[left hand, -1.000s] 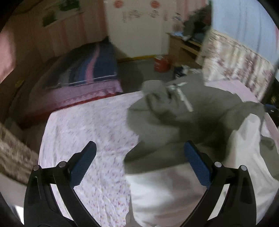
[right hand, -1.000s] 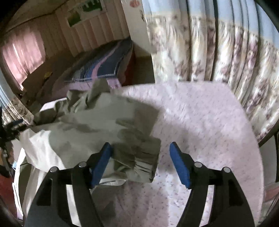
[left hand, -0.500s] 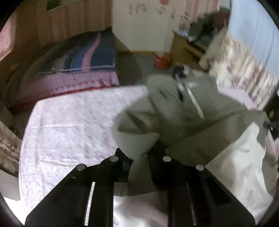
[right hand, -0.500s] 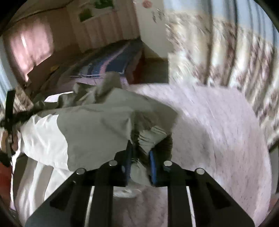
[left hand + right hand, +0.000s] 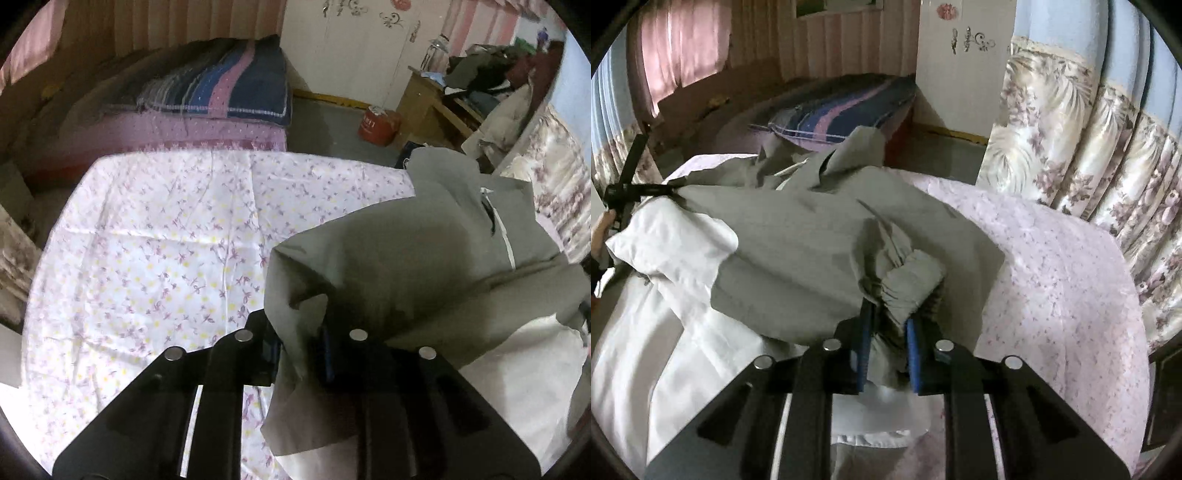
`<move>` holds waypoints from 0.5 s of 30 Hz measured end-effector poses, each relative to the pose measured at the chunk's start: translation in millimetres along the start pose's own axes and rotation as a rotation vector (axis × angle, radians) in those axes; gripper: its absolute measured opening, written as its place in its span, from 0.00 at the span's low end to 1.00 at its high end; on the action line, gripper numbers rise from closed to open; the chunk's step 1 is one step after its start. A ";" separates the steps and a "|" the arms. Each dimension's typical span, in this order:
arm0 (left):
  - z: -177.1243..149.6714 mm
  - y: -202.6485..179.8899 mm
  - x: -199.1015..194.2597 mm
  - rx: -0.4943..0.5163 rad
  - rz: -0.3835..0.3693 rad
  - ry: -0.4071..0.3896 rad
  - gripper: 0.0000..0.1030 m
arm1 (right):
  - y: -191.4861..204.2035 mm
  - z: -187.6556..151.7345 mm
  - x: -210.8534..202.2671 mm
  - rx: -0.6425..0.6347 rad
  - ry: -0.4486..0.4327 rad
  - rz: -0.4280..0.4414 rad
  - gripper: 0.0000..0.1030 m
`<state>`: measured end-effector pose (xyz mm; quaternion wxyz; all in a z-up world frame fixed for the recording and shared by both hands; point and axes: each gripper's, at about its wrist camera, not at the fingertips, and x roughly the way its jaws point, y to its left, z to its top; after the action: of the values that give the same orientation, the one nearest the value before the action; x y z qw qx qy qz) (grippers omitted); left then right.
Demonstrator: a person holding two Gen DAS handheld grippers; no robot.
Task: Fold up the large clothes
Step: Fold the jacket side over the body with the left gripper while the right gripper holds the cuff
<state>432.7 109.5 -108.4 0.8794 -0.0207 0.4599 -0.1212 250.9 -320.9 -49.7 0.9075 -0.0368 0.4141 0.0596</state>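
Observation:
A large grey jacket (image 5: 406,251) with a white lining (image 5: 665,332) lies over the flowered bed sheet (image 5: 147,258). My left gripper (image 5: 299,350) is shut on a grey edge of the jacket and holds it lifted off the sheet. My right gripper (image 5: 886,332) is shut on the gathered elastic cuff (image 5: 908,284) of a jacket sleeve. The jacket (image 5: 798,236) stretches between both grippers. The left gripper (image 5: 631,190) also shows at the far left of the right wrist view, pinching the fabric.
A second bed with a striped blue and pink quilt (image 5: 221,92) stands beyond. A red container (image 5: 376,123) sits on the floor by a wooden desk (image 5: 432,99). Flowered curtains (image 5: 1089,155) hang to the right of the bed.
Both grippers were open above the jacket a second ago. They have shut on it, the left on an edge and the right on the sleeve cuff, and lifted the fabric.

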 end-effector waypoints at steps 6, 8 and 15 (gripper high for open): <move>-14.6 -21.3 -76.7 0.057 0.060 -0.137 0.92 | -20.9 4.7 -46.0 0.081 -0.099 0.101 0.50; -26.3 -29.6 -94.1 0.089 0.066 -0.144 0.92 | -27.6 4.3 -55.3 0.096 -0.118 0.094 0.56; -93.1 -50.9 -91.9 0.110 0.109 -0.045 0.50 | -20.4 -4.9 -21.2 0.112 -0.026 0.137 0.56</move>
<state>296.7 88.4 -80.6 0.8946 0.0500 0.4331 -0.0979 236.2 -343.4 -36.6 0.9073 0.0432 0.4065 0.0986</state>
